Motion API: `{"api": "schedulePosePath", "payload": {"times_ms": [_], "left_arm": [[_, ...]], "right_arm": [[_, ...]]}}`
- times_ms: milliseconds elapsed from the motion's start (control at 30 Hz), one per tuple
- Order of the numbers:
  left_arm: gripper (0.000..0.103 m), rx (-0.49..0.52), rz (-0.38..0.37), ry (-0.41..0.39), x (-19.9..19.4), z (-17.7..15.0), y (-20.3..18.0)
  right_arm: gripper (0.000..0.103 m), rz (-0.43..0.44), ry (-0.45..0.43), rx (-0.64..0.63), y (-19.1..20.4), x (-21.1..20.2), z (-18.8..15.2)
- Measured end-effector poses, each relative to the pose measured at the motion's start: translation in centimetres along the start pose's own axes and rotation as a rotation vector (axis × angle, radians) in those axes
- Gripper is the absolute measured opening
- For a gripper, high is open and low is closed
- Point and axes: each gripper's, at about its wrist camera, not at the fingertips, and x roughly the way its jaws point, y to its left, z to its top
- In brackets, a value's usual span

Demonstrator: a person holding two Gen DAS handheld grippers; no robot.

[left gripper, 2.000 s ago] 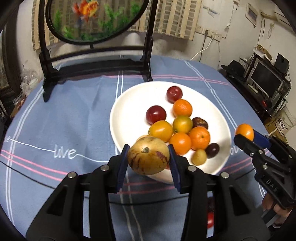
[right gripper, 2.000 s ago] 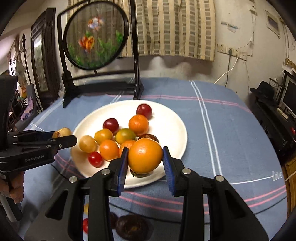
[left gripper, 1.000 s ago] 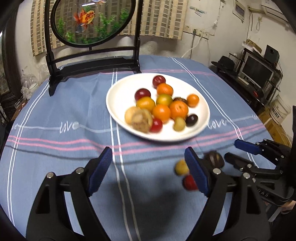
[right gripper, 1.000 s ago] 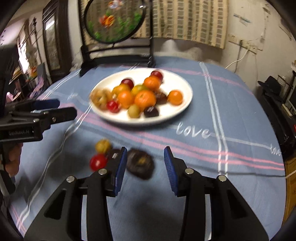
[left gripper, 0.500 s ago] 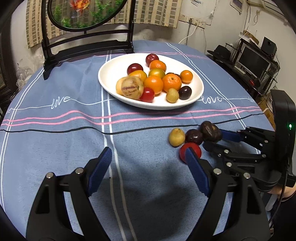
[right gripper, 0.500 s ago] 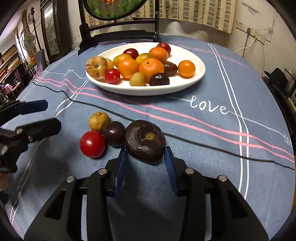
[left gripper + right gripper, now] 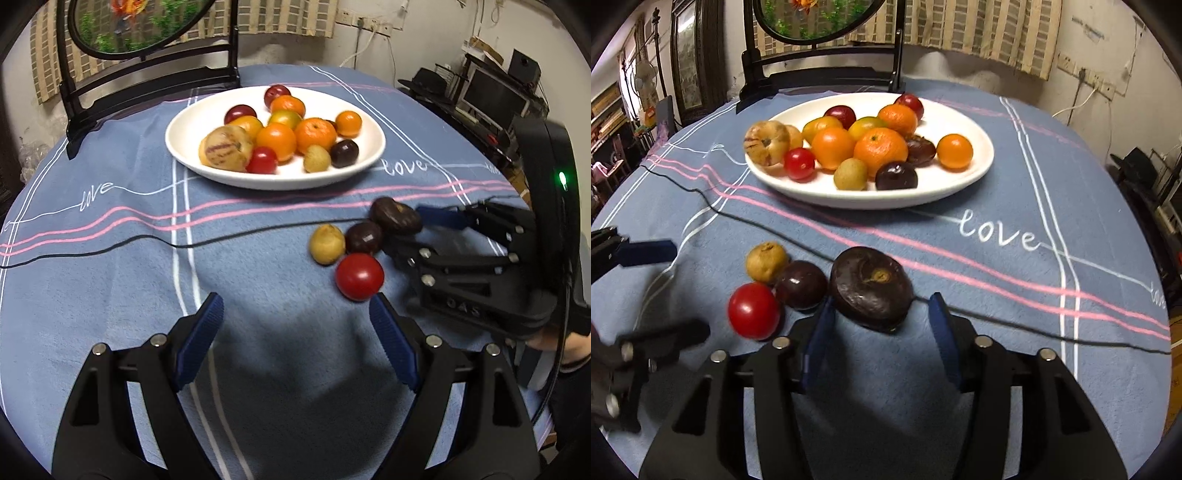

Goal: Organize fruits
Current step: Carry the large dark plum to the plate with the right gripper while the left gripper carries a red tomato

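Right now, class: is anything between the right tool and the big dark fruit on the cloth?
Nothing visible. The big dark fruit lies just ahead of the right tool, whose jaws are opening with no pad on it. A small dark fruit sits beside it on the left, not in the path.

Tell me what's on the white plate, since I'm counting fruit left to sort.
The white plate holds a pile of fruit: oranges, red, dark and tan ones. Anything behind the pile is hidden.
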Motion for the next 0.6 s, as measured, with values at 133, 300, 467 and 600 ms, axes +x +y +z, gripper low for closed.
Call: {"api": "schedulePosePath", "payload": {"times_ms": [133, 300, 467, 600], "left_arm": [[0.083, 0.006, -0.001, 0.021, 0.6, -0.2, -0.6], [0.083, 0.007, 0.0, 0.034, 1.0, -0.4, -1.3], [0.083, 0.032, -0.009, 0.043, 1.9, 0.1, -2.8], [0.082, 0.036, 0.002, 0.059, 3.3, 0.9, -3.6]], "right_arm": [[0.044, 0.033, -0.016, 0.03, -0.6, 0.4, 0.3], [0.043, 0.06, -0.046, 0.043, -1.1, -1.1, -0.1], [0.043, 0.076, -0.105, 0.1, -2.8, -3.5, -0.4], [0.043, 0.083, -0.119, 0.127, -3.5, -4.1, -0.7]]}}
